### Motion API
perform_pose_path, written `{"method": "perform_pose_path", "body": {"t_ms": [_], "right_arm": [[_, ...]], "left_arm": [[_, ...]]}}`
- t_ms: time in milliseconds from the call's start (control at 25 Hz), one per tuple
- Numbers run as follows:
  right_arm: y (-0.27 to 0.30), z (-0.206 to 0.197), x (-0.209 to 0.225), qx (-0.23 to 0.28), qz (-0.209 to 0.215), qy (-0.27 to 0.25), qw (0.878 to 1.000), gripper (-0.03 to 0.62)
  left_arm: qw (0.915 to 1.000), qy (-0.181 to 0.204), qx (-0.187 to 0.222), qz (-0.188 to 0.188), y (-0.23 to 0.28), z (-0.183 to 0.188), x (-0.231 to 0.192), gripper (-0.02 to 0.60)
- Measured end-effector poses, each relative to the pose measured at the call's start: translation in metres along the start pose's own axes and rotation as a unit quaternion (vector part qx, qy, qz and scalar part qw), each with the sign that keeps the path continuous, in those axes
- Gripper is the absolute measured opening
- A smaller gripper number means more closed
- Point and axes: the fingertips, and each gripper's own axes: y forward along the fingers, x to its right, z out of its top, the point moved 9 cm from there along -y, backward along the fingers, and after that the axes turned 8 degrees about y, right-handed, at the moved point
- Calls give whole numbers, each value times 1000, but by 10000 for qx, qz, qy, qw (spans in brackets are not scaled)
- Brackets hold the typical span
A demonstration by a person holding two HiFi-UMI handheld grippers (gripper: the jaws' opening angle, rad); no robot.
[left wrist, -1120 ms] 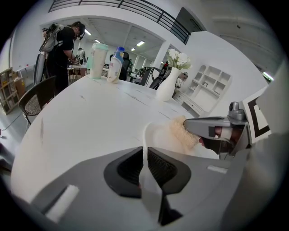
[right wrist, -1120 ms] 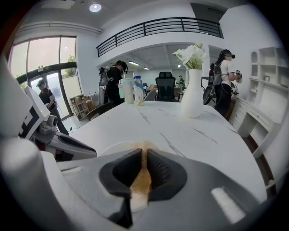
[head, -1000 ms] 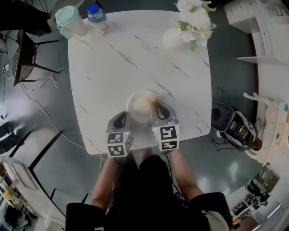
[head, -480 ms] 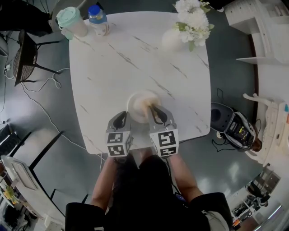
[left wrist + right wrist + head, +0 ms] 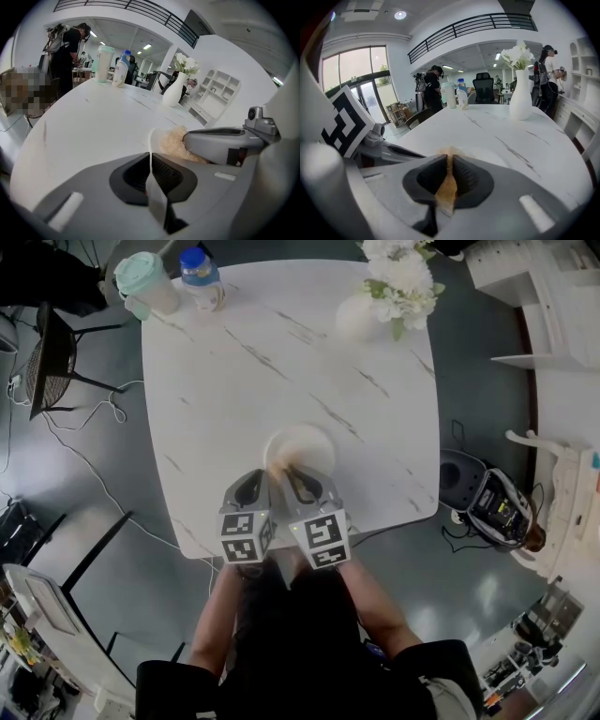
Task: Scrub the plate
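Observation:
A small white plate [image 5: 302, 444] lies on the marble table [image 5: 234, 381], near its front edge. My left gripper [image 5: 255, 476] is at the plate's near-left rim. In the left gripper view its jaws have just been closing and now pinch the thin plate rim [image 5: 151, 149] between the pads. My right gripper [image 5: 298, 471] reaches over the plate's near part, shut on a tan fibrous scrubber [image 5: 447, 186]. The scrubber [image 5: 175, 142] rests on the plate just ahead of the right gripper [image 5: 220, 144]. Beyond the right gripper's jaws the plate [image 5: 492, 155] shows pale.
A teal-lidded cup [image 5: 148, 282] and a blue-capped bottle [image 5: 202, 279] stand at the far left corner. A white vase with flowers [image 5: 367, 315] stands at the far right. A black chair [image 5: 52, 357] is left of the table. People stand in the background.
My right gripper has swept leftward across the plate with the scrubber, ending close beside the left gripper. The left gripper stayed in place at the plate's rim.

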Motion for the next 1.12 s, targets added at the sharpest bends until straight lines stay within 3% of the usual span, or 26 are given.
{"method": "perform_pose_path", "body": {"t_ms": [560, 1120], "right_arm": [[0, -8, 6, -49, -150, -25, 9999, 40], [-12, -9, 29, 13, -561, 44, 9984, 40]], "left_arm": [[10000, 1, -50, -55, 0, -6, 1, 21], [10000, 15, -21, -87, -2, -5, 2, 21]]}}
